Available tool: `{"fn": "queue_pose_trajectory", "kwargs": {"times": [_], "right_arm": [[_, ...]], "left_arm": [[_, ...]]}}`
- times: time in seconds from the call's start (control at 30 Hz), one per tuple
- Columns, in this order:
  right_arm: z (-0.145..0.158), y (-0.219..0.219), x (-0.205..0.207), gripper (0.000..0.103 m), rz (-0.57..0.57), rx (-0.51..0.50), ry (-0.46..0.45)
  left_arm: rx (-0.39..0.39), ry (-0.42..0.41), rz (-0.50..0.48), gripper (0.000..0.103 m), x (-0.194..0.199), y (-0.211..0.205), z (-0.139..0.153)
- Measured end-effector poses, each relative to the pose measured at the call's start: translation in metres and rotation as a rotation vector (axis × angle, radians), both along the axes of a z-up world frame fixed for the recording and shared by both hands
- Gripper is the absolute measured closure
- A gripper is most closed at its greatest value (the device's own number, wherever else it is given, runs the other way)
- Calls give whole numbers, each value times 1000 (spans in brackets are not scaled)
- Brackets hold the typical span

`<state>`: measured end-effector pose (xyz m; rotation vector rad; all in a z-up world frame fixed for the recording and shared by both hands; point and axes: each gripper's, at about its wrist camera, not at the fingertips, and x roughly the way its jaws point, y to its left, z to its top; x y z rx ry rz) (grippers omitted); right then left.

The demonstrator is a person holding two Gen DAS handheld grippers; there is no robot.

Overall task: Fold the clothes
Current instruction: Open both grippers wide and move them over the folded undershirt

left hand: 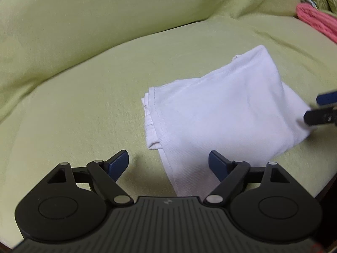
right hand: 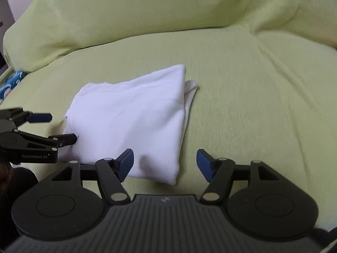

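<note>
- The folded white garment [left hand: 221,113] lay flat on the green-covered sofa seat [left hand: 84,116], its long axis running from the near front edge diagonally back toward the backrest [left hand: 105,10].
- Its hemmed, layered edge [left hand: 153,126] faced the open stretch of seat; a smooth fold [right hand: 181,109] bounded the opposite side, a small flap [right hand: 190,85] poking out.
- Bare cushion surrounded it on all sides.
- The left tongs [left hand: 168,163] were spread wide, astride the near corner, gripping nothing.
- The right tongs [right hand: 165,162] were likewise spread, empty, over the other near corner.
- A pink knit item [left hand: 316,21] lay well apart, by the backrest.
</note>
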<state>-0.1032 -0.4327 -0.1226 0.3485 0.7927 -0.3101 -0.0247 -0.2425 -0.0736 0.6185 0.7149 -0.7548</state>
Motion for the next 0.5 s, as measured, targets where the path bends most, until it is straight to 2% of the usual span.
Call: {"fn": "queue_pose_trajectory", "kwargs": {"times": [0.07, 0.2, 0.33, 0.5], "right_arm": [[3, 3, -2, 39, 18, -34, 1], [7, 4, -4, 37, 28, -50, -3], [8, 6, -3, 36, 33, -57, 0], [10, 10, -6, 34, 48, -82, 3]], "left_arm": [[21, -38, -24, 7, -5, 0, 0], [64, -87, -67, 6, -12, -1, -2], [37, -82, -68, 6, -12, 3, -3], [4, -116, -113, 6, -19, 8, -1]]}}
